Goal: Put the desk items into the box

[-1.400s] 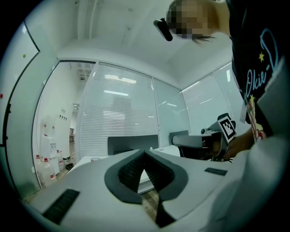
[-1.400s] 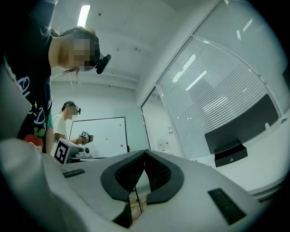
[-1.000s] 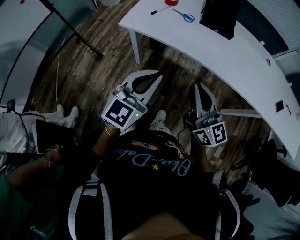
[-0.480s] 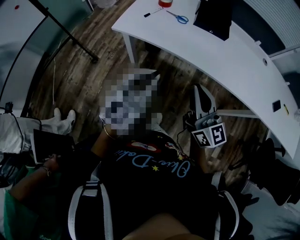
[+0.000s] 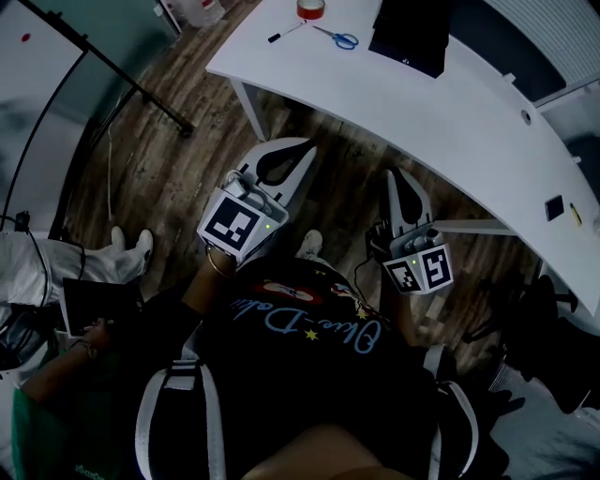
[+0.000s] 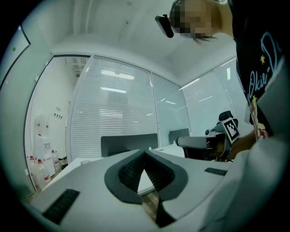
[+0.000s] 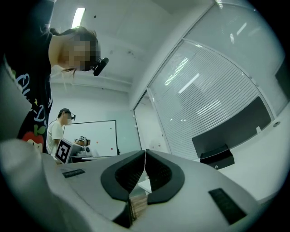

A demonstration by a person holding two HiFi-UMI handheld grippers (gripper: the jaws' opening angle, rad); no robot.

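The desk point(image 5: 450, 103) is white and smooth, with a long curved edge, and it stands on a floor point(image 5: 178, 178) of dark wooden planks. At its far end lie a red tape roll point(image 5: 311, 7), scissors point(image 5: 339, 38) with blue handles and a thin black marker point(image 5: 286, 32). Near them stands a black rectangular box point(image 5: 411, 33); its inside is not visible. The left gripper point(image 5: 309, 146) and the right gripper point(image 5: 395, 173), white with dark ribbed pads, are pressed together on nothing, in the air before the desk.

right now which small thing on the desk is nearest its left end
The pen: it lies furthest left, with the blue-handled scissors right of it and the red tape behind.
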